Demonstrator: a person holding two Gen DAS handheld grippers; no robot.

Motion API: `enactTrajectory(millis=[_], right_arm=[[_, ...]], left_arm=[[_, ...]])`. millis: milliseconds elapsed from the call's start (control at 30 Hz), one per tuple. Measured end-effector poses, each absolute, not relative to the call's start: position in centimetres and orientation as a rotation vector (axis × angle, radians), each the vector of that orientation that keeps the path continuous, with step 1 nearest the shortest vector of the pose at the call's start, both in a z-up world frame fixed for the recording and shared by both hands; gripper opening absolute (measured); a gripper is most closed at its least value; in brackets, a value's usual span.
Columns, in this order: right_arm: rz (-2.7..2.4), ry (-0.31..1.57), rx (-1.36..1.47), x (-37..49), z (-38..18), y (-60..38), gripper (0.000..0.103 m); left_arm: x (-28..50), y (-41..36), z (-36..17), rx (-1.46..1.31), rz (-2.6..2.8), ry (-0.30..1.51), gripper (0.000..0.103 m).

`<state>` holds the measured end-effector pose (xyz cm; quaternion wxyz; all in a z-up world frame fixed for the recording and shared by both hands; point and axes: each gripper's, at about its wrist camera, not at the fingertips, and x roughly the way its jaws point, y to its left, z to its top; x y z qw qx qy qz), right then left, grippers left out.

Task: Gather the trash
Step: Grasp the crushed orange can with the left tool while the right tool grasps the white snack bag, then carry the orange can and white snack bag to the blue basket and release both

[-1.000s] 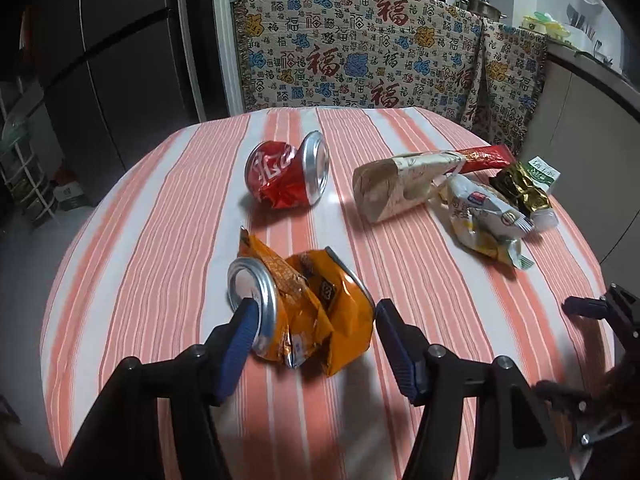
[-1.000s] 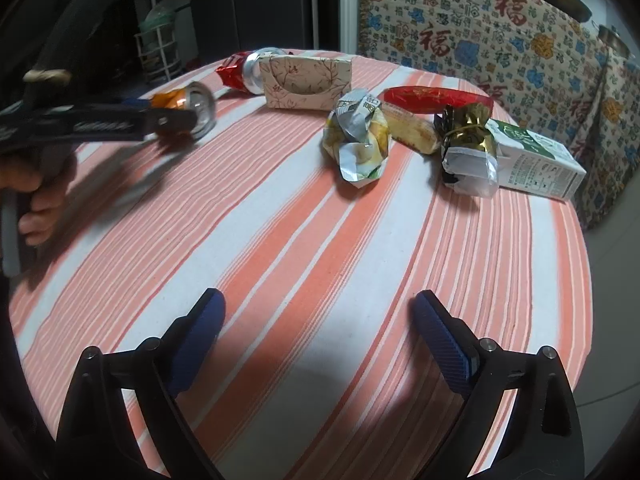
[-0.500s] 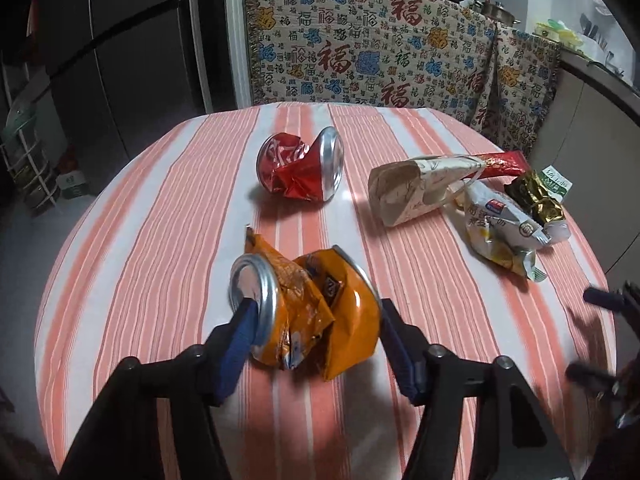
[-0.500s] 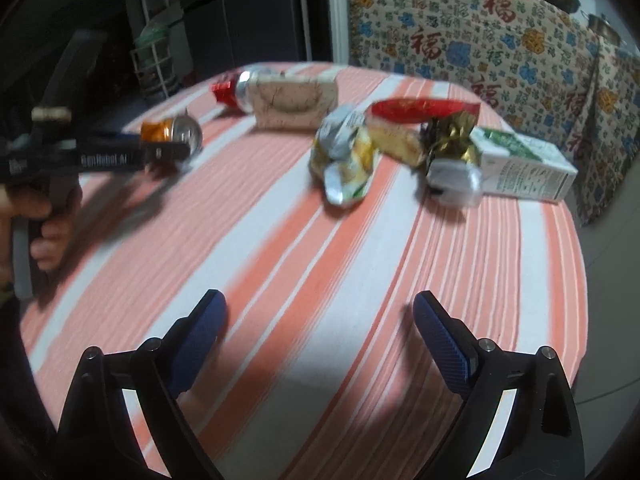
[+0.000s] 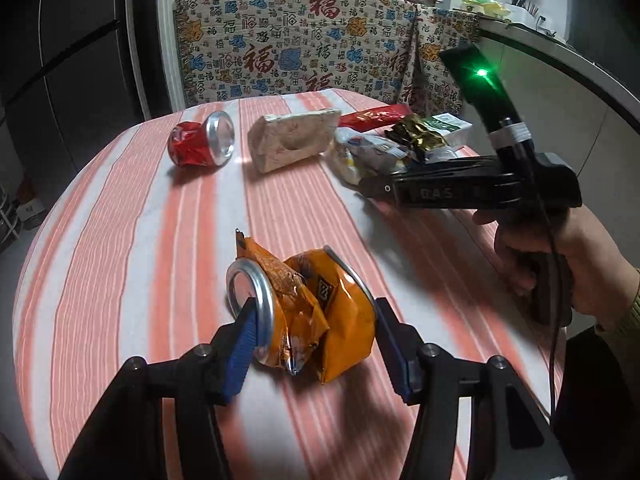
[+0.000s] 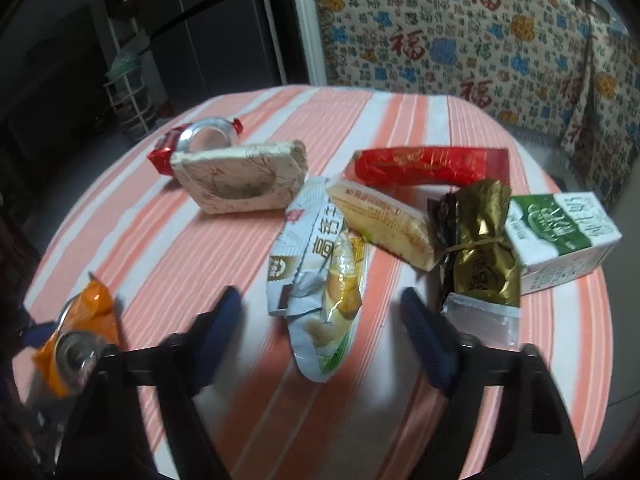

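Observation:
A crushed orange can (image 5: 304, 312) sits between the fingers of my left gripper (image 5: 316, 344), which is shut on it; the can also shows in the right wrist view (image 6: 76, 348). My right gripper (image 6: 320, 332) is open, with a silver-blue snack wrapper (image 6: 316, 280) lying between its fingers on the striped tablecloth (image 6: 192, 240). Around it lie a gold wrapper (image 6: 476, 248), a yellow wrapped bar (image 6: 380, 220), a red wrapper (image 6: 428, 164), a milk carton (image 6: 560, 228), a crumpled tissue box (image 6: 240, 180) and a crushed red can (image 5: 200, 144).
A patterned cloth (image 5: 312, 48) hangs over furniture behind the round table. A dark fridge (image 5: 60, 60) stands at the left. A counter (image 5: 560, 64) runs along the right. The right gripper's body and the hand holding it (image 5: 480, 192) reach over the table's right side.
My left gripper has closed on the orange can. My right gripper has moved forward over the table to the snack wrapper, still open.

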<state>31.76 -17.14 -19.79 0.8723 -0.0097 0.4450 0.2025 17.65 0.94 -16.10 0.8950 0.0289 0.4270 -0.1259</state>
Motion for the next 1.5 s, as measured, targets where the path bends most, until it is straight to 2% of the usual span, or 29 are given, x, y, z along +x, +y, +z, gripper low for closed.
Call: enactTrajectory(millis=[33, 133, 433, 567, 700, 833, 900, 967, 1033, 1500], right_arm=[[0.426, 0.924, -0.032, 31.4, -19.6, -17.2, 0.039], [0.480, 0.944, -0.024, 30.0, -18.9, -17.7, 0.035], [0.563, 1.028, -0.066, 23.0, -18.0, -20.5, 0.034], [0.557, 1.020, -0.084, 22.3, -17.9, -20.8, 0.041], [0.554, 0.982, -0.078, 22.7, -17.0, -20.9, 0.059], [0.553, 0.956, -0.076, 23.5, -16.6, -20.2, 0.065], [0.549, 0.964, -0.088, 23.9, -16.9, -19.8, 0.065], [0.542, 0.999, -0.095, 24.2, -17.5, -19.6, 0.031], [0.537, 0.995, -0.067, 24.0, -17.1, -20.0, 0.022], [0.474, 0.931, 0.138, 21.8, -14.4, -27.8, 0.021]], left_arm=[[17.6, 0.8, -16.1, 0.051, -0.262, 0.883, 0.058], [17.6, 0.7, -16.2, 0.023, -0.253, 0.874, 0.058], [16.7, 0.5, -16.1, -0.014, -0.227, 0.862, 0.058], [16.5, 0.5, -16.1, -0.027, -0.221, 0.866, 0.058], [16.4, 0.6, -16.0, -0.030, -0.214, 0.872, 0.058], [16.1, 0.6, -16.0, -0.031, -0.211, 0.877, 0.058], [16.1, 0.5, -16.0, -0.024, -0.211, 0.879, 0.058], [16.0, 0.3, -15.9, -0.024, -0.214, 0.880, 0.057], [15.9, 0.1, -15.7, -0.032, -0.225, 0.879, 0.057], [17.4, -7.1, -14.4, 0.000, -0.375, 0.875, 0.057]])
